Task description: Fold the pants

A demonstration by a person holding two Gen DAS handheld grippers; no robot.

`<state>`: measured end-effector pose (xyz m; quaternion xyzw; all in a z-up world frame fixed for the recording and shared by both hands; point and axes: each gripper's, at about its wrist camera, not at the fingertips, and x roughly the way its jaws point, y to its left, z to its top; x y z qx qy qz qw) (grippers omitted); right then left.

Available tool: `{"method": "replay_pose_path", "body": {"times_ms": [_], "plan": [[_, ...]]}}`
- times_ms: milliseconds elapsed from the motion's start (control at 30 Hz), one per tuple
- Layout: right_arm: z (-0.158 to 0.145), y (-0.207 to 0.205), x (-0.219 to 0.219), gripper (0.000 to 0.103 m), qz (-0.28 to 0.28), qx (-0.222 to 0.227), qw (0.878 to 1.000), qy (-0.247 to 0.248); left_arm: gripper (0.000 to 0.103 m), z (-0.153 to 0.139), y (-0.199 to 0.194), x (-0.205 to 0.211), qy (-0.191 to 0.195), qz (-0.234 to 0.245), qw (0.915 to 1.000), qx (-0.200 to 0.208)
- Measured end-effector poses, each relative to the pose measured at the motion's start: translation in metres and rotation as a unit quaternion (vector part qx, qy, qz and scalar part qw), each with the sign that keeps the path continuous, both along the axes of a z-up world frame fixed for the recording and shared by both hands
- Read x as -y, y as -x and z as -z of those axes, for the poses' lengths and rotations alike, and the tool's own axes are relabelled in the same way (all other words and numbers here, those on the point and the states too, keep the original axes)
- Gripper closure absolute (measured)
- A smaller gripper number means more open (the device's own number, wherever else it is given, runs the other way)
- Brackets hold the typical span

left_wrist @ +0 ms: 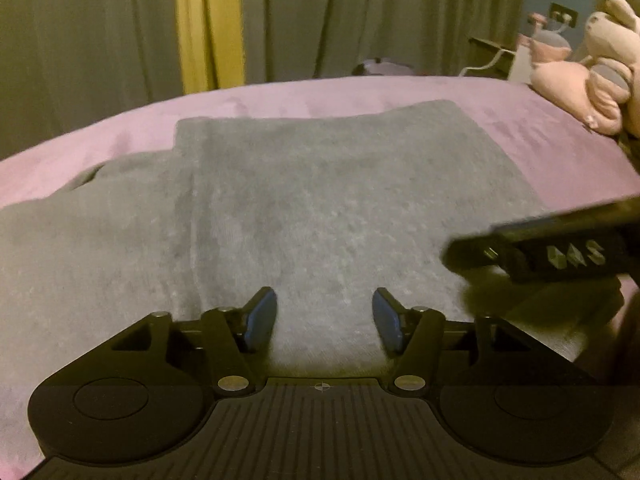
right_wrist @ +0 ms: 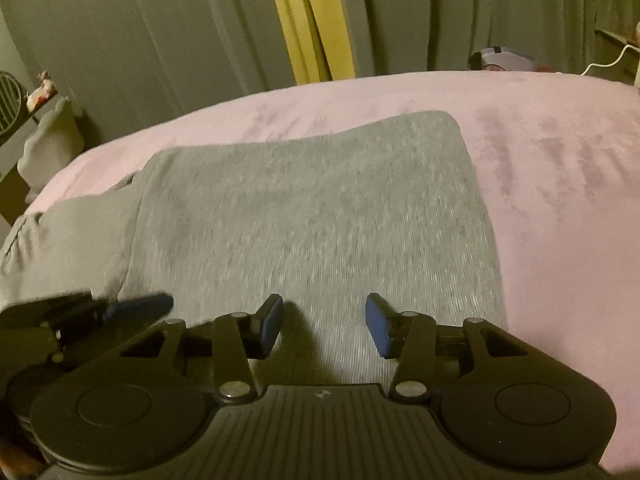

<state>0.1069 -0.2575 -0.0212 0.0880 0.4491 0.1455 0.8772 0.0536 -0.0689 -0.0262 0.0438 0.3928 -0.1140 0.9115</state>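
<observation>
Grey pants lie folded flat on a pink bed cover; a top layer overlaps a lower part that spreads to the left. My left gripper is open and empty, just above the near edge of the pants. My right gripper is open and empty, also over the near edge of the pants. The right gripper's side shows in the left wrist view, and one of the left gripper's fingers shows in the right wrist view.
The pink bed cover stretches to the right and back. Pink stuffed toys sit at the far right of the bed. Grey and yellow curtains hang behind. A white cable lies at the far right.
</observation>
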Motion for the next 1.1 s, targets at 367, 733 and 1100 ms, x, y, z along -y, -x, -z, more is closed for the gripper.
{"method": "replay_pose_path", "body": {"times_ms": [367, 733, 1100], "plan": [[-0.020, 0.050, 0.009, 0.065, 0.058, 0.010, 0.997, 0.048, 0.058, -0.016, 0.009, -0.028, 0.023, -0.086, 0.9960, 0.005], [-0.010, 0.052, -0.009, 0.065, 0.013, 0.010, 0.999, 0.038, 0.016, -0.012, 0.003, -0.061, -0.005, -0.217, 0.9756, -0.031], [-0.005, 0.041, -0.003, 0.055, 0.043, 0.009, 0.998, 0.040, 0.016, -0.047, 0.013, -0.113, 0.039, -0.306, 0.9497, 0.053]]}}
